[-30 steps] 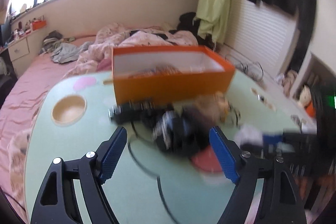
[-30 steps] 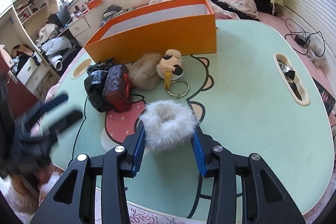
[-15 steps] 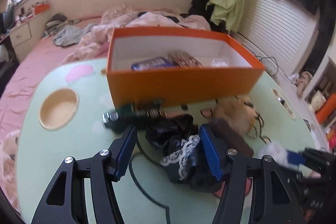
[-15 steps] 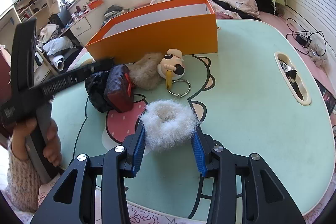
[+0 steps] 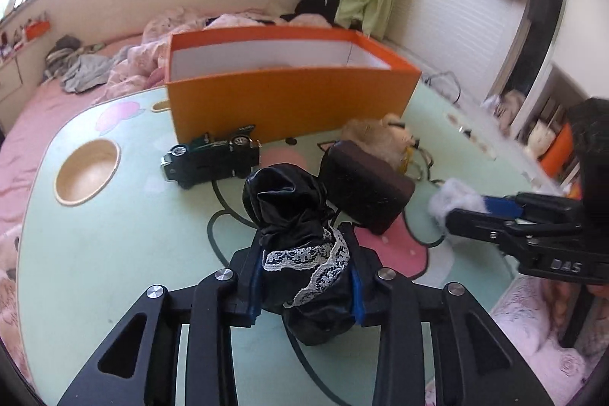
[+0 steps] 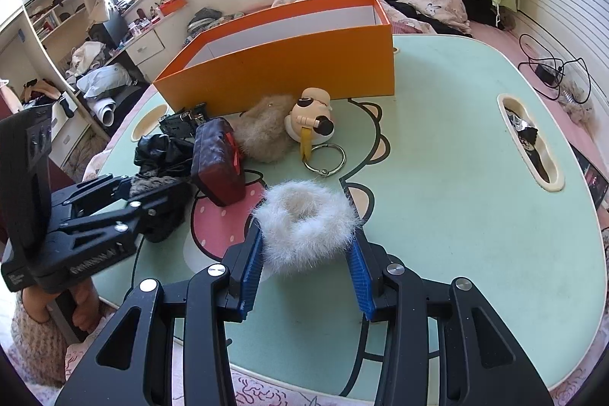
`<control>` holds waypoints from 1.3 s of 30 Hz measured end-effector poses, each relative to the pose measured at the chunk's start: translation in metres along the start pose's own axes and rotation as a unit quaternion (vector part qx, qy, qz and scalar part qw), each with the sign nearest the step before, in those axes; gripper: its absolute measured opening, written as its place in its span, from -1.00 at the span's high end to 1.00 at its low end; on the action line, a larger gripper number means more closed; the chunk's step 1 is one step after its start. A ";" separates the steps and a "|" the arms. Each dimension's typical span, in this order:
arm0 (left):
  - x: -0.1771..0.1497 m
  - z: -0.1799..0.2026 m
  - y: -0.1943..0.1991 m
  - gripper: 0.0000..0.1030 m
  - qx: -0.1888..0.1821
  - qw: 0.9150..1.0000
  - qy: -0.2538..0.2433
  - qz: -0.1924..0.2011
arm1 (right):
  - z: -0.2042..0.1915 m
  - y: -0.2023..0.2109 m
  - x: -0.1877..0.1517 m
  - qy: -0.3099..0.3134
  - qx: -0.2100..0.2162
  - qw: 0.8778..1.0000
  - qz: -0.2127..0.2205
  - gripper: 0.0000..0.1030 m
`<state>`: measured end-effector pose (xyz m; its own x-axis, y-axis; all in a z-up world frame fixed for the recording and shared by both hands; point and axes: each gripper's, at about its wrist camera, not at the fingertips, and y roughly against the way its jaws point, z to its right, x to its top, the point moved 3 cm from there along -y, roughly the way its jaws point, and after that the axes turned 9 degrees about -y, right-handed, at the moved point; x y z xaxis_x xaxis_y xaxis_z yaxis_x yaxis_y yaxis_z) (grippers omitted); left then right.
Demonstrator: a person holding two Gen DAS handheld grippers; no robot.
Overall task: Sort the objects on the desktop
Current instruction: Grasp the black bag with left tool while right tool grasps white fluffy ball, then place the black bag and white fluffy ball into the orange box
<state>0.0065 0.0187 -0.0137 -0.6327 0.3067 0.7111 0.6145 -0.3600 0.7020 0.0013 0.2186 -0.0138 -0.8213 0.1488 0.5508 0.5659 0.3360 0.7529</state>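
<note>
A black satin bundle with a lace trim (image 5: 304, 246) is clamped between the blue pads of the left gripper (image 5: 306, 288) in the left wrist view; whether it rests on the green table (image 5: 133, 234) or is lifted cannot be told. From the right wrist view the same gripper (image 6: 152, 189) is seen from the side, closed on dark cloth (image 6: 161, 155), though the lace is hidden there. A white fluffy hair tie (image 6: 306, 225) is held between the pads of the right gripper (image 6: 306, 271), which is closed on it; in the left wrist view only a tuft of that tie (image 5: 455, 200) shows at the tip of the right gripper (image 5: 483, 212).

A green toy car (image 5: 211, 158) is shown plainly by the left wrist view, just in front of the orange box (image 5: 289, 101); in the right wrist view the car (image 6: 182, 120) is half hidden behind the cloth. A dark brown case (image 5: 363, 189) lies just beside the bundle; its red ribbon is seen only in the right wrist view (image 6: 219, 166). A beige fur ball (image 6: 264, 132) touches a small figure keychain (image 6: 312, 118), whose metal ring (image 6: 323, 158) lies flat on the table; these are blurred and partly covered in the left wrist view. The box stands behind all of them (image 6: 289, 63); its contents are shown by neither view.
</note>
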 end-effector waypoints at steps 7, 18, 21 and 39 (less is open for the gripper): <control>0.014 -0.003 0.037 0.37 -0.002 0.999 0.010 0.049 | 0.000 0.009 0.005 0.001 0.002 1.000 0.017 0.18; 0.117 -0.027 0.028 0.36 0.019 0.994 -0.003 0.105 | -0.024 0.009 0.071 0.050 -0.009 0.996 0.074 0.18; 0.138 -0.035 -0.002 0.36 0.017 0.996 0.009 0.087 | -0.031 0.003 0.104 0.053 -0.015 0.994 0.096 0.18; 0.116 -0.043 0.009 -0.99 0.060 0.991 0.052 0.108 | -0.028 -0.028 0.128 0.039 -0.059 0.993 0.092 -0.28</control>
<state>-0.0821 0.0131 0.0733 -0.5223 0.1385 0.8414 0.7880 -0.2987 0.5383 -0.1178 0.2024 0.0460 -0.6970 0.1229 0.7065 0.7148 0.1977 0.6708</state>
